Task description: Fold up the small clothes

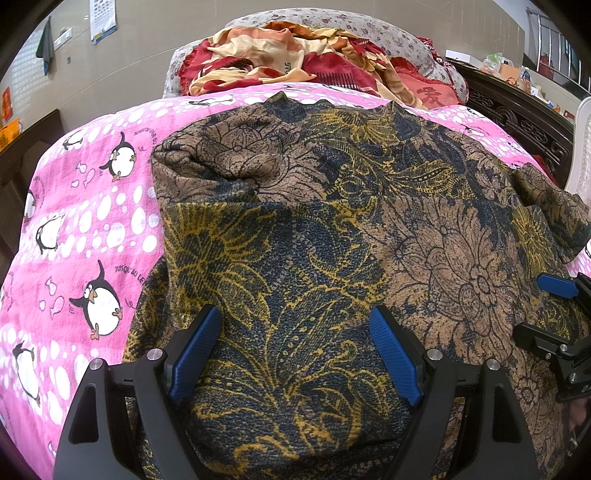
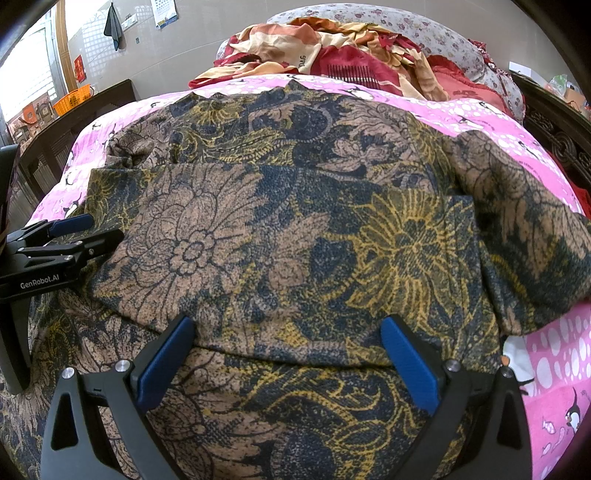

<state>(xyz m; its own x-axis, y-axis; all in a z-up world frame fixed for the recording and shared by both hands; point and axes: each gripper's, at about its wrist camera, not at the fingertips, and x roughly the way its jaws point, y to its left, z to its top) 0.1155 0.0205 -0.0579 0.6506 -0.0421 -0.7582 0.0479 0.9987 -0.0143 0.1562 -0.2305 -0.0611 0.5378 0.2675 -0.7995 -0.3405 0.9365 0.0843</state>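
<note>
A bed (image 1: 92,229) fills most of both views, covered with a pink sheet (image 2: 554,369) printed with penguins and white spots. At its far end lie a floral pillow (image 1: 369,29) and a crumpled red and cream blanket (image 1: 266,59). A dark carved wooden bed frame (image 1: 517,118) runs along the right side, and behind it is a shelf cluttered with small things (image 1: 509,66). The far wall (image 2: 221,44) is plain beige, with a calendar (image 1: 102,18), a dark cloth on a hook (image 2: 112,27) and a red paper decoration (image 2: 79,68). On the left, daylight comes through a window (image 2: 29,74). An orange basket (image 2: 72,99) sits on dark furniture (image 2: 110,96) beneath it.
</note>
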